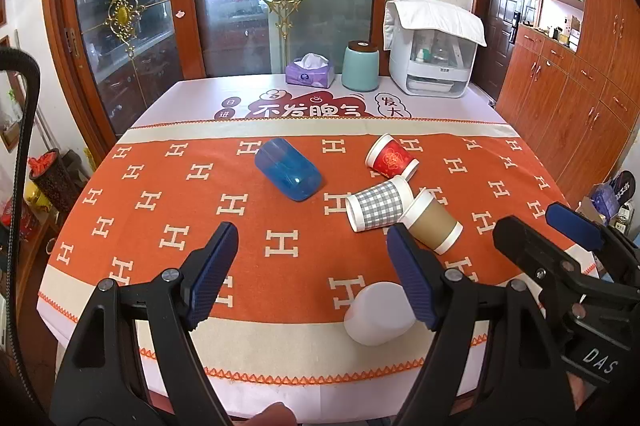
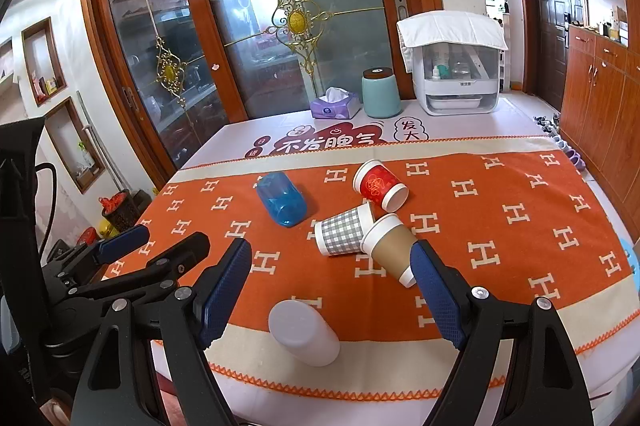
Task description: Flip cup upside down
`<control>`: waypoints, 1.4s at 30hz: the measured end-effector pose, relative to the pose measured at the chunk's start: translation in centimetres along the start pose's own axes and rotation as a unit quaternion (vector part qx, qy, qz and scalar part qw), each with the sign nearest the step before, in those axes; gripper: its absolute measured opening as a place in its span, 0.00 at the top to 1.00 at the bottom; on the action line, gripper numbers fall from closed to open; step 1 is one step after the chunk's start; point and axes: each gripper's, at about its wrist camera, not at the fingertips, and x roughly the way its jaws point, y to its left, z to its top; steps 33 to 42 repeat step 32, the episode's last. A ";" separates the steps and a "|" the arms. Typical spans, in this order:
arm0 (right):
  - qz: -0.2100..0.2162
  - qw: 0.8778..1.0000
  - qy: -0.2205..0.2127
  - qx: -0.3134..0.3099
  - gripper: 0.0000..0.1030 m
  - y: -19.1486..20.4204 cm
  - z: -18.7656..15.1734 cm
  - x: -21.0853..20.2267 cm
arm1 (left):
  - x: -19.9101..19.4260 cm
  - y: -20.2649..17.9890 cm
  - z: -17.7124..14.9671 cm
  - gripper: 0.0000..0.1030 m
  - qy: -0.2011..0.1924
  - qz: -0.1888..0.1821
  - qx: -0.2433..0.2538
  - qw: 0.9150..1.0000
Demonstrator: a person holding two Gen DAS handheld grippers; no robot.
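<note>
Both tools, left tool & right tool, are held wide open, empty. White cup lies sideways near desk front edge; should be gripped mid-body, then upended.

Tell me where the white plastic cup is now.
The white cup lies on its side near the table's front edge, between the right gripper's open fingers, nearer than the brown cup.

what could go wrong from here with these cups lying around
The checked cup and brown cup lie on their sides touching, so grabbing one may roll the other. The white cup lies near the table's front edge; a nudge might knock it off. Both claws, left and right, are open, empty.
</note>
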 end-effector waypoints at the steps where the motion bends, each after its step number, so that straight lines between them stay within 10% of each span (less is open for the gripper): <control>1: 0.000 1.000 0.000 0.000 0.20 0.0 0.0 0.0 | 0.0 0.0 0.0 0.27 0.000 0.000 0.000 1.000; 42: 0.003 1.000 0.002 0.001 0.20 -0.1 -0.1 0.3 | 0.1 0.1 0.0 0.27 0.001 0.000 0.002 1.000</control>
